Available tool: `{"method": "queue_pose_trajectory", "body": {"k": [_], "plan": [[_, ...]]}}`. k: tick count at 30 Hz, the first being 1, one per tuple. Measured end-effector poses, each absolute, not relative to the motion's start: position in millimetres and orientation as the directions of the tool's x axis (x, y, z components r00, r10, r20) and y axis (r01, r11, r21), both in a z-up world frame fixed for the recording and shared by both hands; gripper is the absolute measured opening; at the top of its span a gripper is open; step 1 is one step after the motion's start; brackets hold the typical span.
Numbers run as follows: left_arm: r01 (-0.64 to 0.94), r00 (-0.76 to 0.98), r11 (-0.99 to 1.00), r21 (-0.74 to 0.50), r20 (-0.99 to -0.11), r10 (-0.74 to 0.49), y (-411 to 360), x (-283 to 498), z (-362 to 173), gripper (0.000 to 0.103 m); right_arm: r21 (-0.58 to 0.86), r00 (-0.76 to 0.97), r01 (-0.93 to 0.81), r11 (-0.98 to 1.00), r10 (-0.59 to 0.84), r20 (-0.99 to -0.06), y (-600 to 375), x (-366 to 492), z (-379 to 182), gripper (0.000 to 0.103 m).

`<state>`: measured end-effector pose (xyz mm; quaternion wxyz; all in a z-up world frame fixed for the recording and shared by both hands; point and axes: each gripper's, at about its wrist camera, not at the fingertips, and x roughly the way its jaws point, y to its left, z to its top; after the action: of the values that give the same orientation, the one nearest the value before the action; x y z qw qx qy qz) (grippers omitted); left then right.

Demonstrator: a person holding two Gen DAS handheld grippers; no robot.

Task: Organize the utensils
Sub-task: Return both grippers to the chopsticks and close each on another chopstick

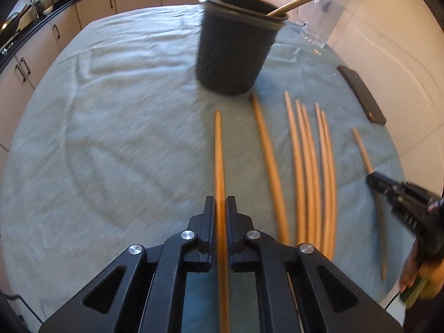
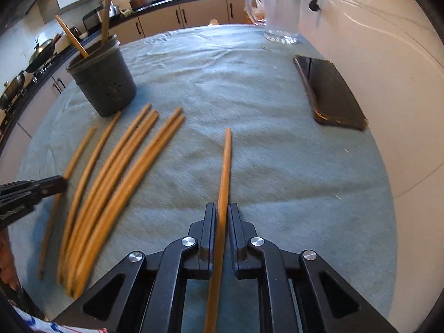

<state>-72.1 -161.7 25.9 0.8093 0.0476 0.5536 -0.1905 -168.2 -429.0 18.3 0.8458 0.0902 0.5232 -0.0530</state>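
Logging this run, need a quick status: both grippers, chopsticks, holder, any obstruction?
Left gripper shut on a chopstick. Right gripper shut on another chopstick. Loose chopsticks on cloth; holder has two. Path looks open.

eight loose wooden chopsticks (image 2: 119,172), two more standing in one dark holder (image 2: 102,83), one phone (image 2: 330,91), one glass pitcher (image 2: 280,11).
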Motion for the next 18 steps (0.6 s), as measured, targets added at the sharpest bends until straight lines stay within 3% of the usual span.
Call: {"method": "queue_pose_trajectory", "body": {"k": [9,12,18], "plan": [[0.394,0.243,0.908,-0.144,-0.936,-0.254,-159,-66,28,0.007,0.103,0.317,0.131,0.986,0.057,-0.947,-440,-157,21,0.012],[0.410,0.218,0.903,-0.129,-0.947,-0.234,-169,-56,24,0.007,0.064,0.243,0.086,0.994,0.041,-0.969,-437,-140,20,0.022],[0.428,0.177,0.897,-0.111,-0.963,-0.203,-180,-40,23,0.007,0.022,0.136,0.044,0.999,0.015,-0.991,-437,-111,17,0.025]]}}
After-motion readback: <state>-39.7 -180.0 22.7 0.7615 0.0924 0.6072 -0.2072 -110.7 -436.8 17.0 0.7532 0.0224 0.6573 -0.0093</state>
